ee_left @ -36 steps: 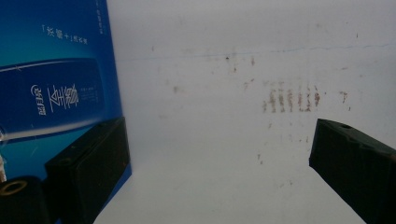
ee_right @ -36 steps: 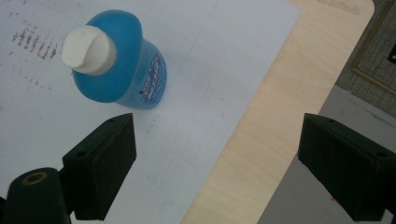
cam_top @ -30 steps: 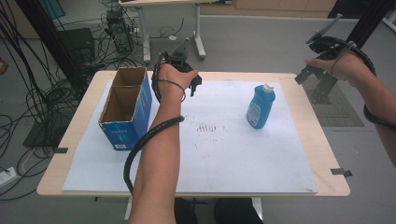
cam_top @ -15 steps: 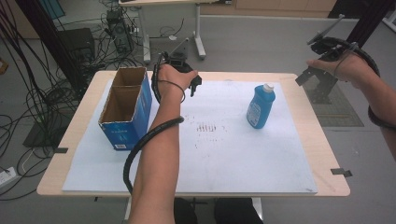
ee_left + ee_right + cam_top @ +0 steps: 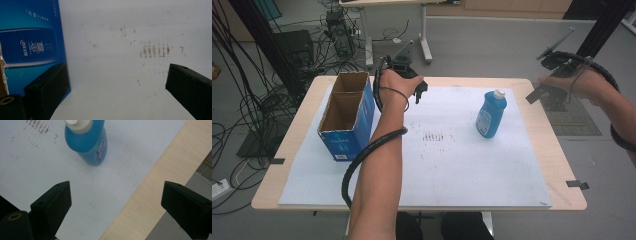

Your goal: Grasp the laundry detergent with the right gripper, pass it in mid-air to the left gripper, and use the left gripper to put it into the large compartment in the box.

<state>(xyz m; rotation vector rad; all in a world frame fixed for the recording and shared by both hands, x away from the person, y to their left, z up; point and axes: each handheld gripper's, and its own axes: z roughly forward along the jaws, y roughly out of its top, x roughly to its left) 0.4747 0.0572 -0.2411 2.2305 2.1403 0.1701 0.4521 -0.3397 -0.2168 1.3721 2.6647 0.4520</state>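
A blue bottle [image 5: 490, 116] with a white cap stands upright on the white sheet [image 5: 462, 170], right of the middle. In the right gripper view the bottle [image 5: 87, 142] is ahead and to the left, well beyond the jaws. My right gripper [image 5: 534, 95] hovers over the table's right edge, apart from the bottle. It is open [image 5: 116, 192]; its jaws have just been opening and nothing is between them. My left gripper [image 5: 421, 92] hangs at the back of the sheet, beside an open cardboard box [image 5: 346, 115] with blue sides [image 5: 30, 45]. It stands open [image 5: 115, 75] with nothing in it.
Faint brown marks [image 5: 434, 137] stain the middle of the sheet. Bare wood of the table [image 5: 557, 150] shows along the right edge. Behind the table stand another desk's legs [image 5: 424, 35], a dark computer case [image 5: 302, 47] and tangled cables [image 5: 242, 115] on the floor.
My right hand has come a little lower and nearer to the table's right edge. The left arm, the box and the bottle have stayed where they were.
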